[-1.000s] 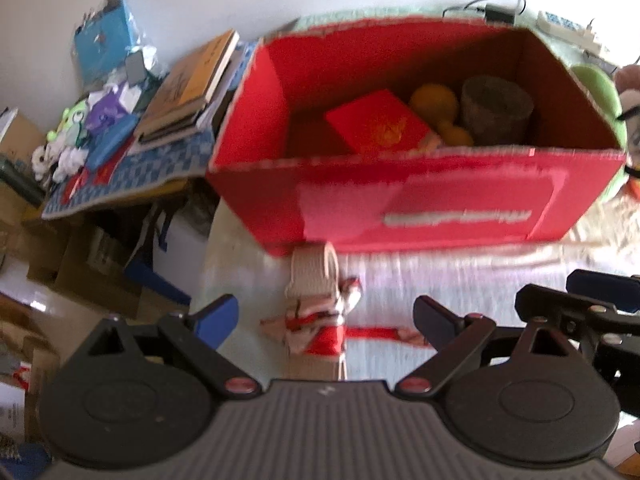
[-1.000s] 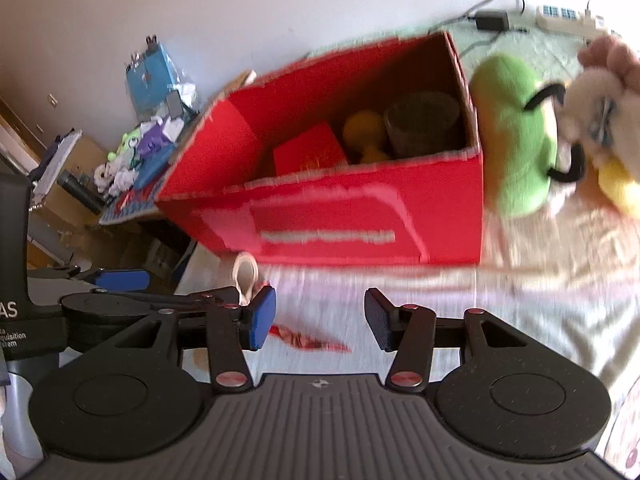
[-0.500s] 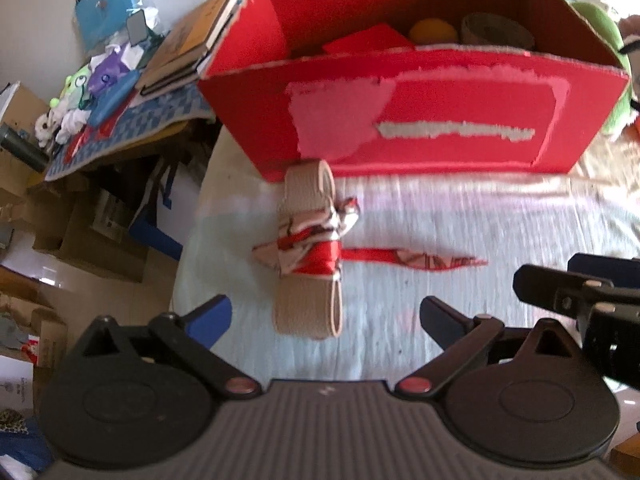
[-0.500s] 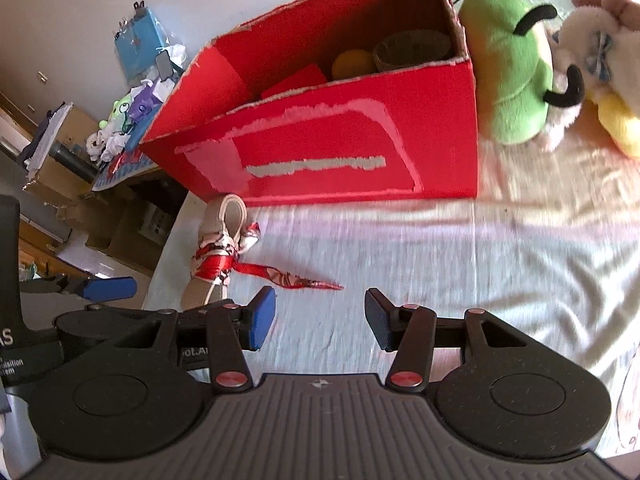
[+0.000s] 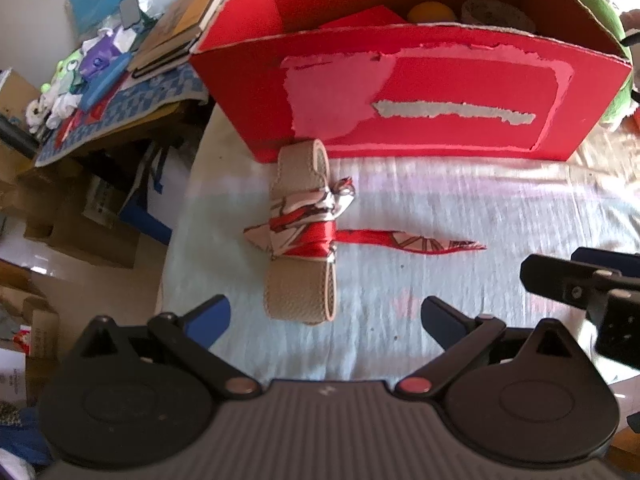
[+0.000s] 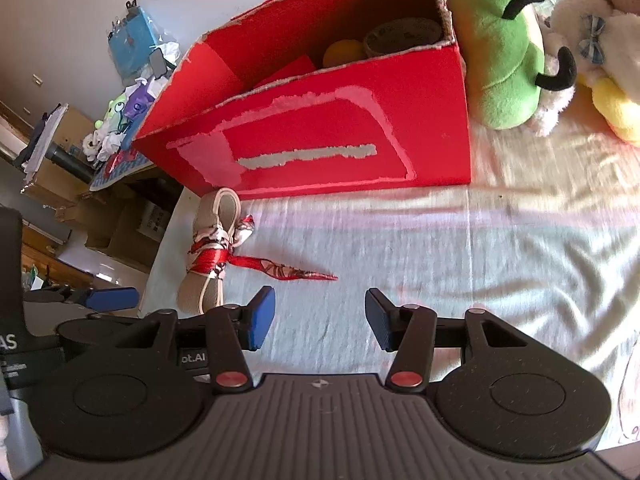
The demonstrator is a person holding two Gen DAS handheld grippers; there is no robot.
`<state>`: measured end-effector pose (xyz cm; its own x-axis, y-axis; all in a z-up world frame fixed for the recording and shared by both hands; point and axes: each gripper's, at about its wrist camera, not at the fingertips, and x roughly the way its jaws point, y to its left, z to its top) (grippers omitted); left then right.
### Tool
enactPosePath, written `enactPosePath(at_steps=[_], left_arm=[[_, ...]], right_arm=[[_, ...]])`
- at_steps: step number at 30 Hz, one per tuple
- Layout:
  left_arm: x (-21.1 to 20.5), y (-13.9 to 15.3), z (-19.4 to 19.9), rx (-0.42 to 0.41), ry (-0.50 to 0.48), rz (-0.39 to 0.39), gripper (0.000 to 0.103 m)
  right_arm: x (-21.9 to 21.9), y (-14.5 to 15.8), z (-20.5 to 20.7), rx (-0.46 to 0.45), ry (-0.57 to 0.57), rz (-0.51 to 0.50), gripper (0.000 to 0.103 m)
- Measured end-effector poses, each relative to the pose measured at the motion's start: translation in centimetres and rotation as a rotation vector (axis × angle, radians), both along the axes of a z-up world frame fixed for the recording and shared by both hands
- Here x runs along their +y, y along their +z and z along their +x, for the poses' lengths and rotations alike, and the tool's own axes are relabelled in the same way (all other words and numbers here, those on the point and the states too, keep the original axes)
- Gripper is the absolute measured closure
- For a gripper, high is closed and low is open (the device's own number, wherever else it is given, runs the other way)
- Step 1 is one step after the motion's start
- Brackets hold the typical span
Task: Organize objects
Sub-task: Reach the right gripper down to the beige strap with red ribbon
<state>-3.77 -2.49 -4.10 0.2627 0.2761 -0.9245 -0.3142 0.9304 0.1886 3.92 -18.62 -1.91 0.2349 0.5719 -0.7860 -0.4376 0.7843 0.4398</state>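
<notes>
Room: a plain pale wall behind; off the left edge of the bed, brown cardboard boxes [image 5: 84, 236] on a lower floor level, in shade.
Surface: a bed sheet [image 6: 460, 264], pale and wrinkled, with a soft crumpled weave, washed in bright light.
Side table: a low table [image 5: 120, 108] under a blue checked cloth, piled with books [image 5: 180, 36], small toys and a blue packet; it stands just beside the left end of the box.
Box: a red cardboard box [image 5: 400, 92], open-topped, rectangular, torn along its rim, with pale patches on the front where the paper skin was peeled off. Inside show a flat red packet, an orange round thing and a dark round container.
Plush toys: a green fuzzy plush [image 6: 504, 60] touching the box's right end, with a cream-and-yellow plush [image 6: 600, 48] against it.
Strap: a beige pebbled strap [image 5: 300, 236] folded into a long loop, lying flat on the sheet just in front of the box, its far end near the box's front wall. A glossy red-and-white scarf [image 5: 316, 224] is knotted round its middle, one pointed tail running right.
Left gripper [image 5: 324, 316]: jaws spread wide and empty, low over the sheet, just short of the strap's near end.
Right gripper [image 6: 320, 316]: jaws apart, holding nothing, to the right of the strap over bare sheet.
</notes>
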Motion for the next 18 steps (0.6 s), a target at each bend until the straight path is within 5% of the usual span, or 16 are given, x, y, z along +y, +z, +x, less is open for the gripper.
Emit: enactPosePath(at_steps=[18], left_arm=[[5.5,-0.5,1.0,-0.02,-0.165,-0.091,0.002]], right_arm=[[5.5,0.3,1.3,0.053,-0.097,0.04,0.051]])
